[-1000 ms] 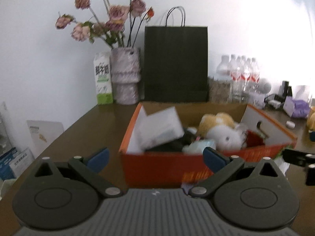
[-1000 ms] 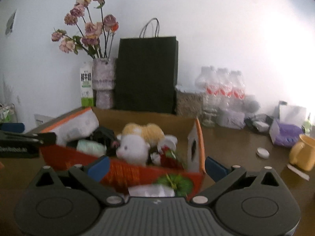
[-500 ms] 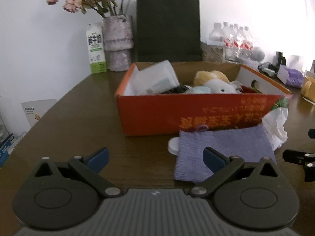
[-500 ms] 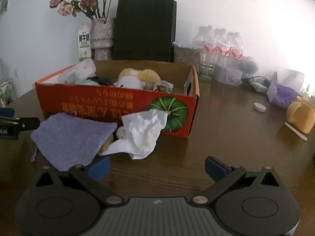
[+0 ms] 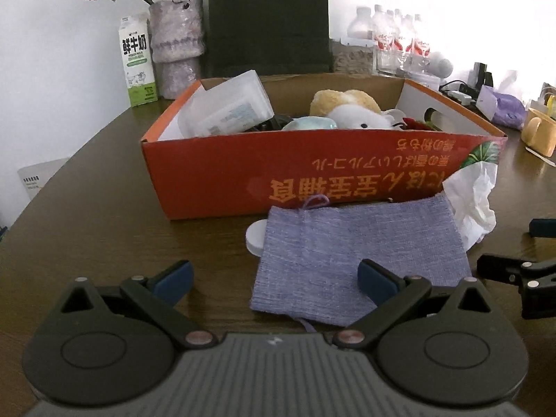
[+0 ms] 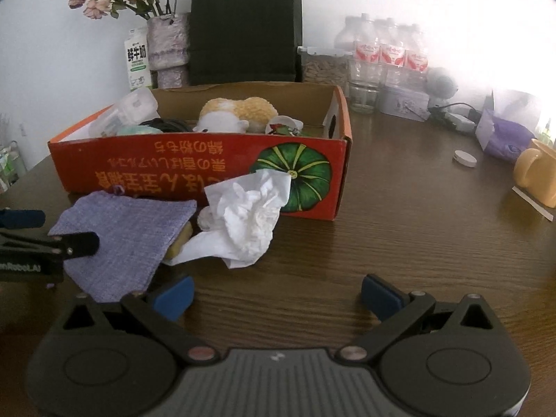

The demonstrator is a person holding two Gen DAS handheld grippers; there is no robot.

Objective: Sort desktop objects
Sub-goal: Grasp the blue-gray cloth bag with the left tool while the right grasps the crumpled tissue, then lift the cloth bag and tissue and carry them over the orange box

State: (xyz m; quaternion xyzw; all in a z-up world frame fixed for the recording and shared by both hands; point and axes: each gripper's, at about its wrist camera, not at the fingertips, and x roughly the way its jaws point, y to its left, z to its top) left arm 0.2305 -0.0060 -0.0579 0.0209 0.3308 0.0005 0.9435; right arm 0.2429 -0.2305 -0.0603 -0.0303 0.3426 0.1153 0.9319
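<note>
An orange cardboard box [image 5: 243,166] [image 6: 180,166] holds a plush toy [image 5: 351,111] [image 6: 236,114], a clear plastic case [image 5: 229,107] and other items. In front of it lie a purple cloth pouch [image 5: 358,253] [image 6: 121,232], a crumpled white tissue [image 5: 472,191] [image 6: 250,215] and a white round lid [image 5: 255,236] half under the pouch. My left gripper [image 5: 274,281] stands open just before the pouch, its right fingertip over the cloth's near edge. My right gripper [image 6: 278,295] is open above bare table, right of the pouch and near the tissue.
Behind the box stand a milk carton [image 5: 137,62], a vase of dried flowers [image 5: 177,45], a black paper bag [image 5: 267,17] and water bottles [image 6: 382,52]. A yellow mug [image 6: 535,177], a purple tissue pack [image 6: 507,135] and a white cap [image 6: 465,158] sit at the right.
Both grippers have tilted down and drawn back toward the table, bringing the pouch, tissue and lid in front of the box into view. Both stay open.
</note>
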